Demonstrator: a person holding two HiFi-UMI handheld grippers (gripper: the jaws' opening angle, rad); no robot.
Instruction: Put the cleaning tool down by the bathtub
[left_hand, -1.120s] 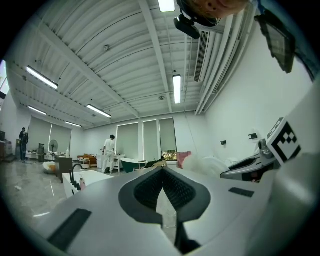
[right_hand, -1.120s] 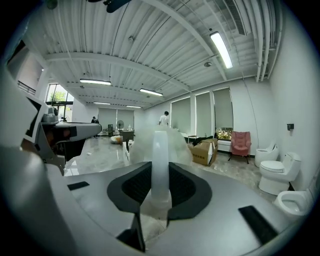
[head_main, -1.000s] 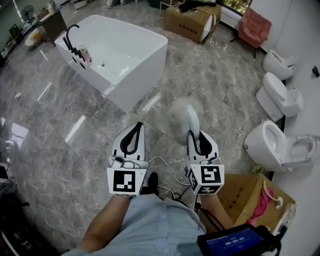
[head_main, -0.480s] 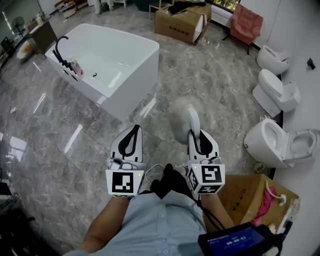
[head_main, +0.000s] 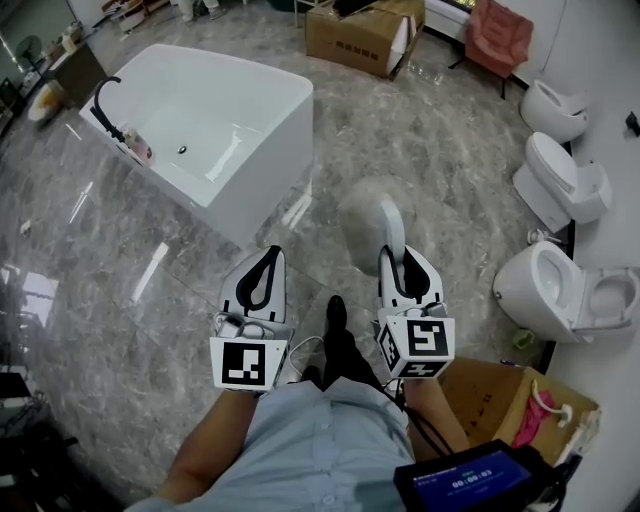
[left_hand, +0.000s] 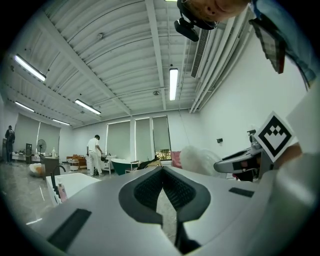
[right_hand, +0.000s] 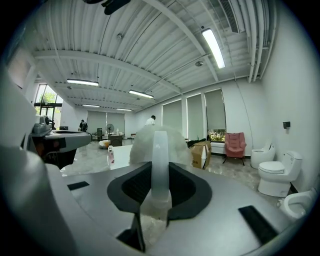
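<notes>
Cleaning tool (head_main: 362, 222) still in right tool (head_main: 400, 262), bathtub (head_main: 215, 120) nearer than before.

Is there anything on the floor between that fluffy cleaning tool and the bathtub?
Nothing visible. Only bare marble floor lies between the cleaning tool, held by the right gripper, and the bathtub; the cardboard box and toilets stand well aside.

the bathtub (head_main: 215, 110) is glossy white. the floor (head_main: 120, 280) is grey marble with pale veins. the cleaning tool (head_main: 372, 215) has a pale grey fluffy head and a milky white handle. the left gripper (head_main: 270, 252) and right gripper (head_main: 393, 258) are white, black-lined, with black-and-white square markers. the chair (head_main: 497, 30) is pink.
</notes>
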